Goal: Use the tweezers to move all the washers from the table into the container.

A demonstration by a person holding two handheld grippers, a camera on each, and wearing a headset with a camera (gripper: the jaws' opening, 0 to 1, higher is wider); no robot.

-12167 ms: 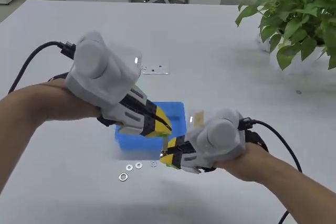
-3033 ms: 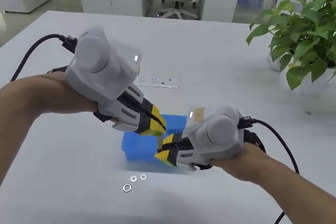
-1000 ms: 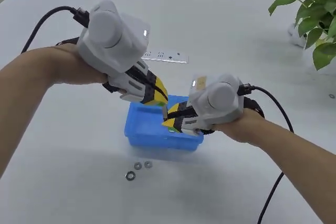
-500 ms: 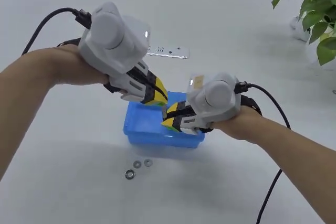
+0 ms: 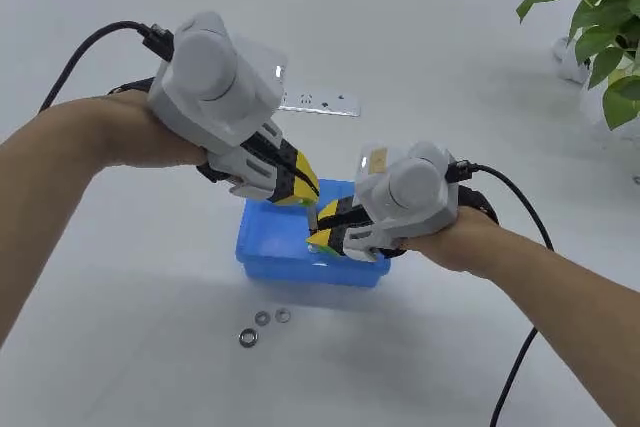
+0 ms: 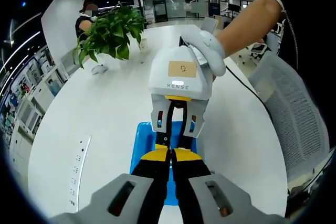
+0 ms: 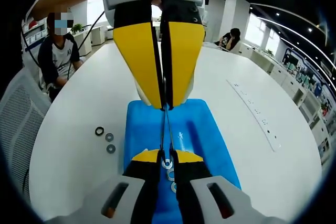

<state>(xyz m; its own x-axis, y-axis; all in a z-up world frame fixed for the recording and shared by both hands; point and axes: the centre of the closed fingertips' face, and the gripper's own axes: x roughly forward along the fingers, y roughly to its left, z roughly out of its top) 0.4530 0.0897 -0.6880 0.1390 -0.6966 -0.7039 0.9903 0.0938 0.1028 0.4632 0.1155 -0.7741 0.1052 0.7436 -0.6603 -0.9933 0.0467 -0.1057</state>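
The blue container (image 5: 268, 247) sits mid-table. Both grippers meet over it, jaw tips almost touching. My left gripper (image 5: 303, 190) comes in from the upper left and is shut on the back end of the thin metal tweezers (image 7: 165, 129). My right gripper (image 5: 320, 238) is shut around the tweezers' tines, low inside the container (image 7: 202, 129). A washer (image 7: 167, 163) sits at the tweezers' tips and another washer (image 7: 173, 186) lies just behind it; I cannot tell whether the first is gripped. Three washers (image 5: 262, 319) lie on the table in front of the container, also seen as washers (image 7: 109, 137) left of it.
A white power strip (image 5: 318, 103) lies on the table beyond the container. A potted plant (image 5: 590, 7) stands at the far right. Cables (image 5: 520, 217) trail from both grippers. A seated person (image 7: 58, 56) and a mesh chair (image 6: 294, 114) are beside the table.
Twelve seconds ago the grippers hovered near several washers on the table; they now sit over the container and three washers lie outside. Over the last second the grippers barely moved.
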